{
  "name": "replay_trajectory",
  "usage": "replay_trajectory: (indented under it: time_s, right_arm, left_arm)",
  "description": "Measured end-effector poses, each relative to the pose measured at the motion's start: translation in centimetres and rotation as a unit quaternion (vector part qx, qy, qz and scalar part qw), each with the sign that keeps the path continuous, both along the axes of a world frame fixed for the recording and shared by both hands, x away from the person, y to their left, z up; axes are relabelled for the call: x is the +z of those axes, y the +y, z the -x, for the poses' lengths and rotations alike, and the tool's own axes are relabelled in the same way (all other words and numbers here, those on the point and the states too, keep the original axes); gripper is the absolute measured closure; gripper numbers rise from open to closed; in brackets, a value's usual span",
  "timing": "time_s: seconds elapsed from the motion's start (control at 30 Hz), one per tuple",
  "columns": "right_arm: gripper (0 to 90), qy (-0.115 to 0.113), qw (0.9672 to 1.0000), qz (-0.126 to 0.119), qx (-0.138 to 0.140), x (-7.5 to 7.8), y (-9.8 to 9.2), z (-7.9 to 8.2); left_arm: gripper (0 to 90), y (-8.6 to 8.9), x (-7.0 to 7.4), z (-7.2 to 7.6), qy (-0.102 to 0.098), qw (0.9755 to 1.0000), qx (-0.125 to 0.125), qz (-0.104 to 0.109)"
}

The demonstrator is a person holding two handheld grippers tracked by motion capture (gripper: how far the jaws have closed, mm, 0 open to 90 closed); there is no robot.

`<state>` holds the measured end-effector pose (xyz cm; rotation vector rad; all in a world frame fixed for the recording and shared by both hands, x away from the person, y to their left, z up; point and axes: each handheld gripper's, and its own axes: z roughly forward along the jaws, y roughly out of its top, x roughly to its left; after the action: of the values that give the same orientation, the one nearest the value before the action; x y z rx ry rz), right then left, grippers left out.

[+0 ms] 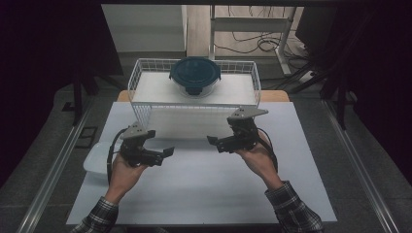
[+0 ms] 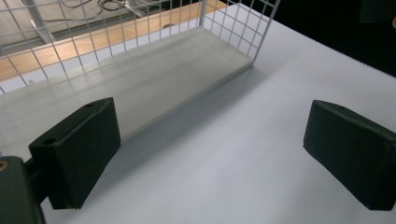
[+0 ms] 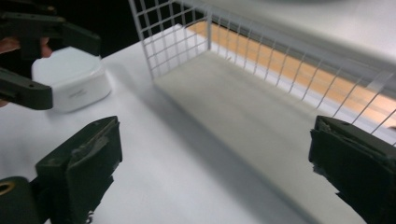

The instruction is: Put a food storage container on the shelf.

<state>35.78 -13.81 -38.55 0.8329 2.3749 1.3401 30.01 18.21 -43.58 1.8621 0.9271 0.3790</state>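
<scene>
A white wire rack [image 1: 144,108] stands at the far middle of the white table [image 1: 204,189]. On its upper shelf rests a round container with a dark teal lid [image 1: 195,74]. My left gripper [image 1: 166,155] hovers in front of the rack's left end, pointing right, jaws open and empty. My right gripper [image 1: 214,142] faces it from the right, also open and empty. In the left gripper view my gripper [image 2: 212,158] frames bare table beside the rack's lower shelf [image 2: 154,79]. In the right gripper view my gripper [image 3: 217,172] frames that shelf [image 3: 243,107].
A white lidded box [image 1: 96,161] sits at the table's left edge, just outside my left hand; it appears in the right gripper view [image 3: 70,79] behind the left gripper [image 3: 28,56]. Cables and a metal frame [image 1: 252,29] lie on the floor beyond the table.
</scene>
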Motion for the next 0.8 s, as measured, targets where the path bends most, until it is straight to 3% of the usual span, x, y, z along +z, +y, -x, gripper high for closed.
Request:
replay_trajectory:
  time_s: [0.2,0.4,0.63,0.8]
  right_arm:
    - [0.0,0.01,0.9999,0.005,0.003,-1.6,-0.9,1.7]
    - [0.0,0.008,0.9998,0.013,-0.01,-3.0,-2.0,3.5]
    - [0.0,0.003,0.9996,0.012,-0.026,-4.4,-3.4,5.8]
    - [0.0,0.021,0.9994,-0.001,-0.027,-7.2,-4.5,7.2]
  left_arm:
    - [3.1,-0.3,-1.9,1.7,-0.009,0.9996,-0.027,-0.004]
    - [0.8,-0.6,-3.6,3.4,-0.012,0.9994,-0.031,-0.006]
    - [1.0,-0.7,-6.0,5.8,-0.002,0.9996,-0.029,-0.006]
    - [1.0,-1.6,-7.0,6.5,-0.008,0.9987,-0.041,-0.028]
